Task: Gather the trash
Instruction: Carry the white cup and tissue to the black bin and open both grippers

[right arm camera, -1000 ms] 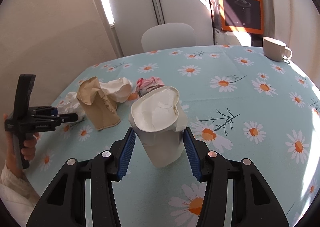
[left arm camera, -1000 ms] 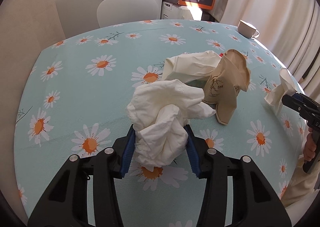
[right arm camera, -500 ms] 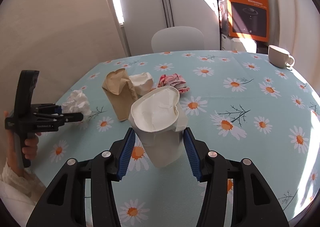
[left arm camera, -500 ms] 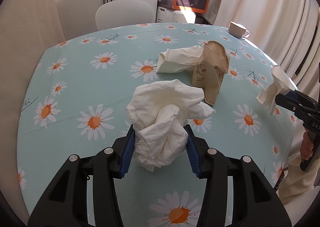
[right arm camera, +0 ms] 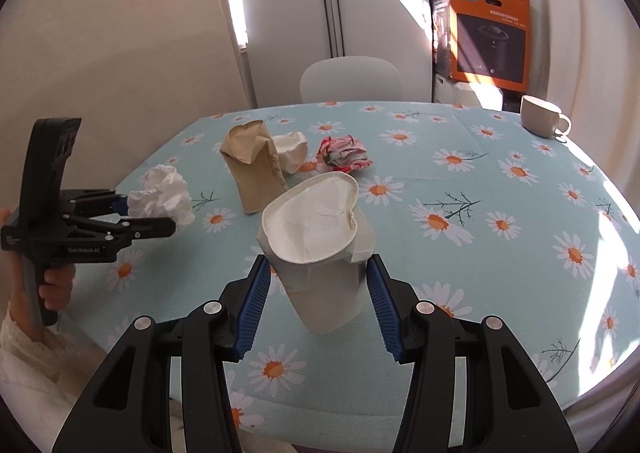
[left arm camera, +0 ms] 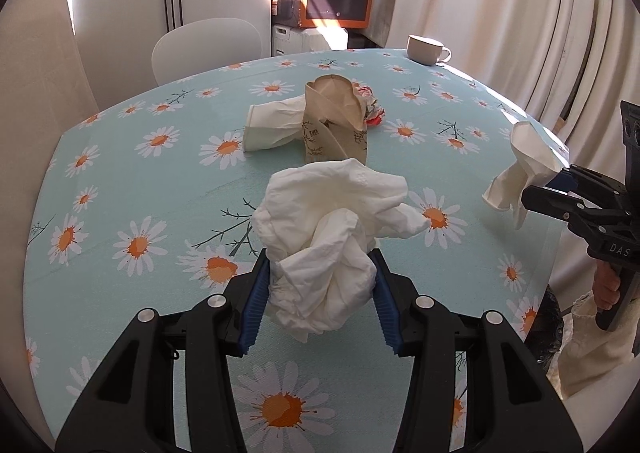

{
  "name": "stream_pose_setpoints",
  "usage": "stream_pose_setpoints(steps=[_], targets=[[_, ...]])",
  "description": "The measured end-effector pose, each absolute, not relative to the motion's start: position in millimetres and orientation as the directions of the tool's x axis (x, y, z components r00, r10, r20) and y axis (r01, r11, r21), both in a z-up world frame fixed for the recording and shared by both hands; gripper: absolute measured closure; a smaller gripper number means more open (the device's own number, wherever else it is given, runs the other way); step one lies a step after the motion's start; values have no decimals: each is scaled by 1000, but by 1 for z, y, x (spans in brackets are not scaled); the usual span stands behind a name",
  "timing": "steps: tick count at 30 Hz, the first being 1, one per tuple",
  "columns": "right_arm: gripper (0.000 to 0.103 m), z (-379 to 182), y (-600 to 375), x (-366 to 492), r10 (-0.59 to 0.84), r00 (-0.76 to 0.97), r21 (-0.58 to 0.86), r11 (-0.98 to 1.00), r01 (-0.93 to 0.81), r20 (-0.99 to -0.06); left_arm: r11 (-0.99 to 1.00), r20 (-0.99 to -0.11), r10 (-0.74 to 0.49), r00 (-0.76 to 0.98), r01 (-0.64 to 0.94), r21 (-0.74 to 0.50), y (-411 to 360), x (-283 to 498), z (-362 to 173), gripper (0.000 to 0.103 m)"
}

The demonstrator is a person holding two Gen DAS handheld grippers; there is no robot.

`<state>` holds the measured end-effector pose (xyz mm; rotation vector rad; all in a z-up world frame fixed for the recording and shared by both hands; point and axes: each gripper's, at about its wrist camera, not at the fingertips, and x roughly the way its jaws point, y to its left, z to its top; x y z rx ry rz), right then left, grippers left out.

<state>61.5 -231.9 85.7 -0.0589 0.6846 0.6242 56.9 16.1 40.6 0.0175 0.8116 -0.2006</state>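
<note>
My left gripper [left arm camera: 319, 305] is shut on a crumpled white tissue [left arm camera: 328, 229] and holds it above the near edge of the daisy tablecloth; the tissue also shows in the right wrist view [right arm camera: 162, 197]. My right gripper [right arm camera: 316, 305] is shut on a crushed white paper cup [right arm camera: 316, 245], lifted over the table's near edge; the cup also shows in the left wrist view [left arm camera: 520, 169]. On the table lie a brown paper bag [left arm camera: 332, 125], a flattened white paper cup [left arm camera: 272, 125] and a red-patterned crumpled wrapper [right arm camera: 344, 153].
A white mug [right arm camera: 540, 121] stands at the table's far right. A white chair [right arm camera: 352, 79] is behind the table, an orange Philips box [right arm camera: 492, 25] beyond it. Curtains [left arm camera: 500, 5] hang to the right.
Both grippers have pulled back toward the near table edge and risen with their loads; the bag and the other trash on the table now look farther away.
</note>
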Motion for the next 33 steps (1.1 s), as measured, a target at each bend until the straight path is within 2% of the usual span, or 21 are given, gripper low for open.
stream_pose_setpoints(steps=[17, 33], targets=[[56, 93, -288, 24, 420, 676, 107, 884, -454, -605, 927, -701, -292, 650, 373, -40, -54, 55, 42, 54], [56, 100, -358, -13, 270, 738, 53, 951, -304, -619, 833, -682, -414, 603, 553, -16, -137, 49, 50, 54]])
